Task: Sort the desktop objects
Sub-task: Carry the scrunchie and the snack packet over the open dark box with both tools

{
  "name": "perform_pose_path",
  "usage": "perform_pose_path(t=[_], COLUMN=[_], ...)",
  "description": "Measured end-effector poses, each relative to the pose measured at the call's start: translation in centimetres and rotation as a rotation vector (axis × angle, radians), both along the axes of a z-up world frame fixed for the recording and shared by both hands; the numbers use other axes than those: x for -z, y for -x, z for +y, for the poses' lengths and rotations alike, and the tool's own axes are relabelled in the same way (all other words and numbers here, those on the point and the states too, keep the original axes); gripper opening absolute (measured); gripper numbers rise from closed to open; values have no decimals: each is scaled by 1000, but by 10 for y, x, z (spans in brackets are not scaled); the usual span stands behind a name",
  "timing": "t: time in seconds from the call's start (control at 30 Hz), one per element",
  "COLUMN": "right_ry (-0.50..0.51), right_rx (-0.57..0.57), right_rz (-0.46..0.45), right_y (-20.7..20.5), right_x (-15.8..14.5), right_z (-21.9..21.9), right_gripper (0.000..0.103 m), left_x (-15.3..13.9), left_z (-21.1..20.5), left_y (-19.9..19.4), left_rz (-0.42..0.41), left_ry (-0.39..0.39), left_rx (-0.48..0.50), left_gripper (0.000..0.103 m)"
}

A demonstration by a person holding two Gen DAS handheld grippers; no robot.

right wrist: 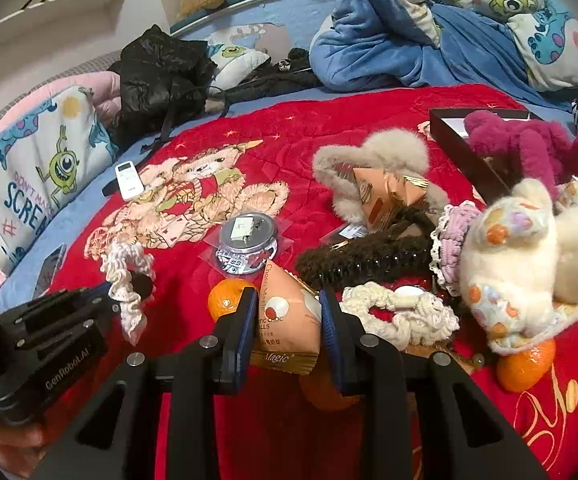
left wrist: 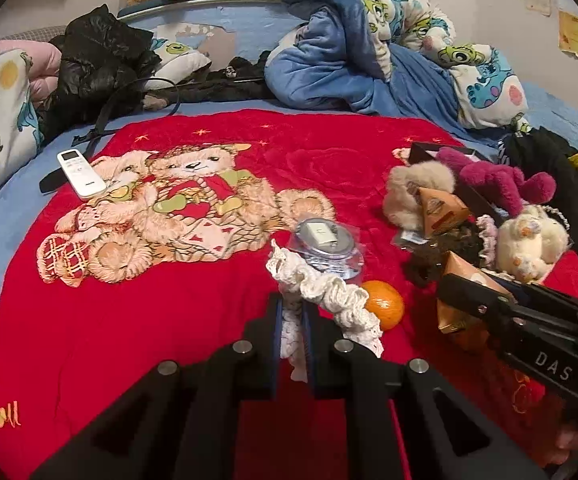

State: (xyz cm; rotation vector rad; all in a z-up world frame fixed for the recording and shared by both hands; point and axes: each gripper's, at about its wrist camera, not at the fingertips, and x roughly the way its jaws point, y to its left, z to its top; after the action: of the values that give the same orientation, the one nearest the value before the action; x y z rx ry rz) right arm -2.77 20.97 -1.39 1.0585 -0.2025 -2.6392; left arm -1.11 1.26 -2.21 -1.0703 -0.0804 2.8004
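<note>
Left wrist view: the left gripper (left wrist: 292,312) is clamped on a cream crocheted scrunchie (left wrist: 329,300), its two fingers pressed close against the lace, which spills up and to the right above a red bear-print blanket (left wrist: 169,320). Just beyond the scrunchie lies a round silver tin (left wrist: 323,240) in a clear wrapper, and an orange (left wrist: 385,304) sits beside the lace at its right. A white remote control (left wrist: 80,174) rests at the blanket's far left edge. To the right, a heap holds a beige fluffy hair clip (left wrist: 417,184), a magenta plush toy (left wrist: 501,182) and a cream plush toy (left wrist: 529,240). The right gripper (left wrist: 485,300) enters from the right edge; from here it is hard to tell how its fingers stand.

Right wrist view: the right gripper (right wrist: 289,320) grasps a peach pyramid-shaped chocolate packet (right wrist: 289,312), one blue-padded finger on each side, held above the blanket (right wrist: 209,420). An orange (right wrist: 227,298) lies just behind the left finger and another orange (right wrist: 527,364) sits under the cream plush toy (right wrist: 517,264). A second cream scrunchie (right wrist: 401,312) lies just right of the packet, near a dark brown hair claw (right wrist: 369,258). At left, the left gripper (right wrist: 109,292) holds its scrunchie (right wrist: 127,280).
</note>
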Motion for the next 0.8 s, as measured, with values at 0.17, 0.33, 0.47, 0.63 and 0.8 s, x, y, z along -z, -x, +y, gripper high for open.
perform_pose_path(t=[0.17,0.33,0.47,0.63,0.8], right_ry=[16,32,44,60,73], right_rx=[7,14,21,60,108], right_rz=[13,25,37,58,77], right_y=[-9,-16,-24,-38,-54], right_x=[-7,-14,-21,-31,-39], right_z=[8,23,40,70,107], right_gripper=[30,30,30,30,30], left_x=[-8,-16,-22,-26,-32], left_z=[16,40,60,88,114], left_y=[-8,-16,-21,-28,-38], left_rz=[17,25,30,38,46], left_ry=[-10,-10,-24,-9,-12], left_rx=[31,72,106,157,201], left_gripper=[10,10,10,10,10])
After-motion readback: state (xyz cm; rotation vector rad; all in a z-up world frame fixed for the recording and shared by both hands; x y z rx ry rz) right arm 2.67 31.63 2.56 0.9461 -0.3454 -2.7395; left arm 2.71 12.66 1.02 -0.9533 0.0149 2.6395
